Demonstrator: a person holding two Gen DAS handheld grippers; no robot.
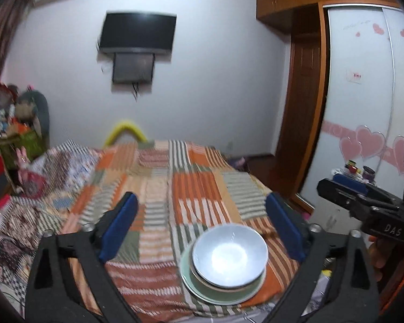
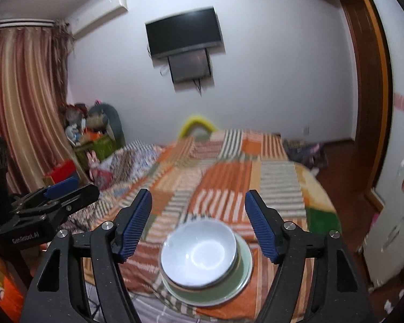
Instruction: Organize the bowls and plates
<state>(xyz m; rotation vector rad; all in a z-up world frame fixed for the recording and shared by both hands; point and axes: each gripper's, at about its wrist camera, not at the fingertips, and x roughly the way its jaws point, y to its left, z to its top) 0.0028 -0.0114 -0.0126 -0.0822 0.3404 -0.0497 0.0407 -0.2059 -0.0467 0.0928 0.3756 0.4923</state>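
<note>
A pale blue bowl sits nested in a stack on a pale green plate, near the front edge of a bed; a second bowl's rim shows under it. The same stack shows in the right wrist view, bowl on plate. My left gripper is open and empty, raised behind and above the stack. My right gripper is open and empty, also above and behind the stack. The right gripper shows at the right edge of the left wrist view, and the left gripper at the left of the right wrist view.
The stack rests on a striped orange patchwork bedspread. A rumpled quilt and clutter lie at the bed's left. A wardrobe stands right, a small cabinet with jars beside it. A TV hangs on the far wall.
</note>
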